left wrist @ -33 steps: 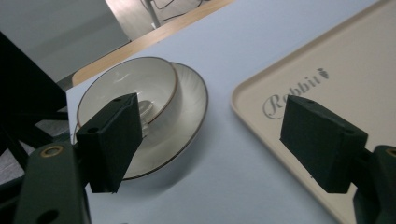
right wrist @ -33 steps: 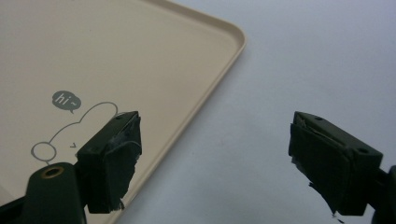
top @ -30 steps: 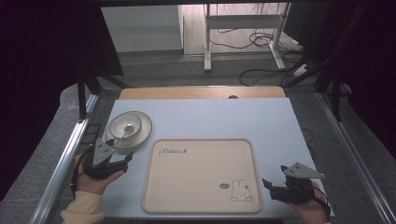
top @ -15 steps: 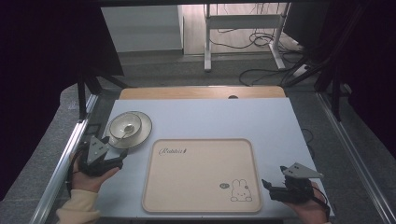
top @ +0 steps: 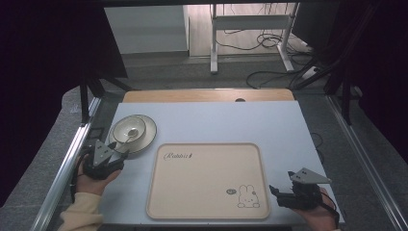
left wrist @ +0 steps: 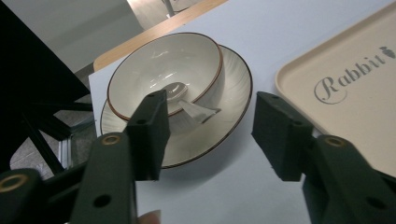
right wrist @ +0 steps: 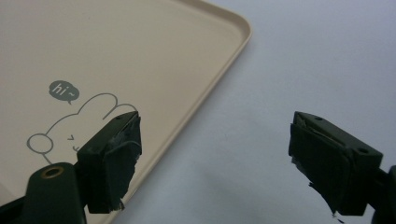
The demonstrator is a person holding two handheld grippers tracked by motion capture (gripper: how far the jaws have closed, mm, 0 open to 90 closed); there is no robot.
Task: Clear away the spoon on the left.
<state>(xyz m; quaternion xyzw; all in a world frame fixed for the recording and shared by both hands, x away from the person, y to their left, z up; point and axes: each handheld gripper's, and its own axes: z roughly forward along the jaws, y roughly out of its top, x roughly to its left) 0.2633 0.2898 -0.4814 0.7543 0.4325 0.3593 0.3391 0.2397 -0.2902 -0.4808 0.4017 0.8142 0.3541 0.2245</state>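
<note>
A cream bowl (top: pixel 129 129) (left wrist: pixel 154 74) with a brown rim sits on a matching plate (top: pixel 148 136) (left wrist: pixel 233 93) at the table's left. A spoon (top: pixel 126 138) (left wrist: pixel 189 105) lies in the bowl, its handle over the near rim. My left gripper (top: pixel 120 154) (left wrist: pixel 208 135) is open just in front of the plate, jaws pointing at the spoon handle. A beige tray (top: pixel 207 178) (left wrist: pixel 355 79) (right wrist: pixel 107 51) with a rabbit drawing lies in the middle. My right gripper (top: pixel 274 191) (right wrist: pixel 215 163) is open, straddling the tray's near right corner edge, holding nothing.
The white table (top: pixel 231 120) has a wooden strip (top: pixel 207 95) along its far edge. Metal rails (top: pixel 72 159) run down both sides. Beyond the table are a desk frame (top: pixel 250 33) and cables (top: pixel 269 72) on the floor.
My left gripper drew back toward the near left and then came forward again to the plate's near edge. The right gripper has barely moved.
</note>
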